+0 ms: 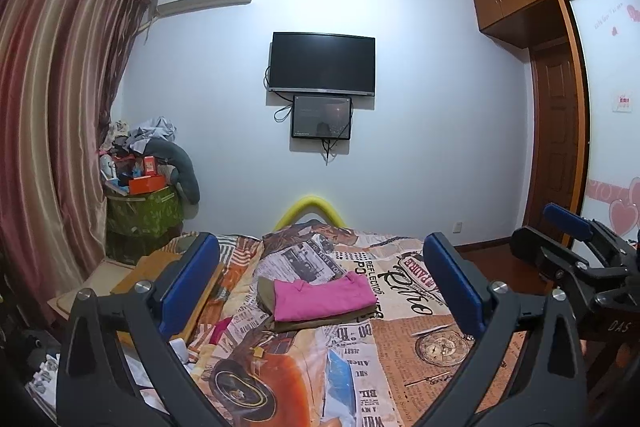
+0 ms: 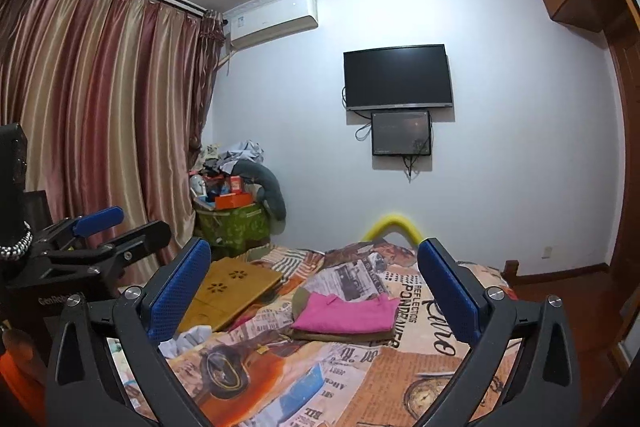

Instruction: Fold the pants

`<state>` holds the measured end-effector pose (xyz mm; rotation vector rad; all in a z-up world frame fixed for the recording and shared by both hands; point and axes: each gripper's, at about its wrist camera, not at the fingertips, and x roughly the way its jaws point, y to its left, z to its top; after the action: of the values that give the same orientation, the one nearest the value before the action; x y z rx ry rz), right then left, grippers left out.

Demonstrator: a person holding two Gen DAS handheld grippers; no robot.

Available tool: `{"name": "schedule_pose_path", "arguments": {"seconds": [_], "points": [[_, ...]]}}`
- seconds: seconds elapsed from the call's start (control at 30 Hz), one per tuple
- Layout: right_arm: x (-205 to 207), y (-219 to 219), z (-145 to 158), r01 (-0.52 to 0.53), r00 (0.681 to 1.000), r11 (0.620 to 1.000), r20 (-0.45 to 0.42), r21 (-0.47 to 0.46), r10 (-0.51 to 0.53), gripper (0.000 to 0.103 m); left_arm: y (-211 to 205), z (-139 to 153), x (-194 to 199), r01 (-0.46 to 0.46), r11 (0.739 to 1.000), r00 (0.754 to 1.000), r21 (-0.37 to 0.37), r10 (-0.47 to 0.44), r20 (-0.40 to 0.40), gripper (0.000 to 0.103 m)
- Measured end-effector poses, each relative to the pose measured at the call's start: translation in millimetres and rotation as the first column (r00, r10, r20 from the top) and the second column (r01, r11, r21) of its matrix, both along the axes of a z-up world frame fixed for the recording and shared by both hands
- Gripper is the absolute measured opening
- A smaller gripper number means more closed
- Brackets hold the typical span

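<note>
Folded pink pants [image 1: 320,299] lie flat on top of a folded olive garment [image 1: 332,321] in the middle of the bed; in the right wrist view the pink pants [image 2: 346,313] rest on the same olive piece [image 2: 340,335]. My left gripper [image 1: 322,277] stands open, well short of the stack, with nothing between its blue pads. My right gripper [image 2: 314,291] is open too and empty, also back from the stack. Each gripper shows at the edge of the other's view: the right gripper [image 1: 576,239] and the left gripper [image 2: 100,227].
The bed [image 1: 420,347] has a newspaper-print cover. A wooden lap tray [image 2: 232,287] lies at its left side, with white cloth [image 2: 188,339] near it. A cluttered green bin [image 2: 232,219] stands by the curtain [image 2: 100,127]. A TV [image 1: 323,63] hangs on the far wall.
</note>
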<state>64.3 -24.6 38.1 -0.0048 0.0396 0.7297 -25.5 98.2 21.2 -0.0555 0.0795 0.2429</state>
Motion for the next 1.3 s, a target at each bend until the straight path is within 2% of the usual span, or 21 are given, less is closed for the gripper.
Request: {"name": "schedule_pose_path", "arguments": {"seconds": [0.4, 1.3], "points": [[-4.1, -8.9, -5.0, 0.009, 1.000, 1.000, -0.009, 0.005, -0.008, 0.103, -5.2, -5.3, 3.9, 0.004, 1.000, 1.000, 0.025, -0.004, -0.013, 0.103], [-5.1, -17.1, -1.5, 0.019, 0.999, 1.000, -0.034, 0.011, -0.019, 0.103, -6.3, -8.4, 8.0, 0.013, 1.000, 0.999, 0.018, -0.013, -0.032, 0.103]]}}
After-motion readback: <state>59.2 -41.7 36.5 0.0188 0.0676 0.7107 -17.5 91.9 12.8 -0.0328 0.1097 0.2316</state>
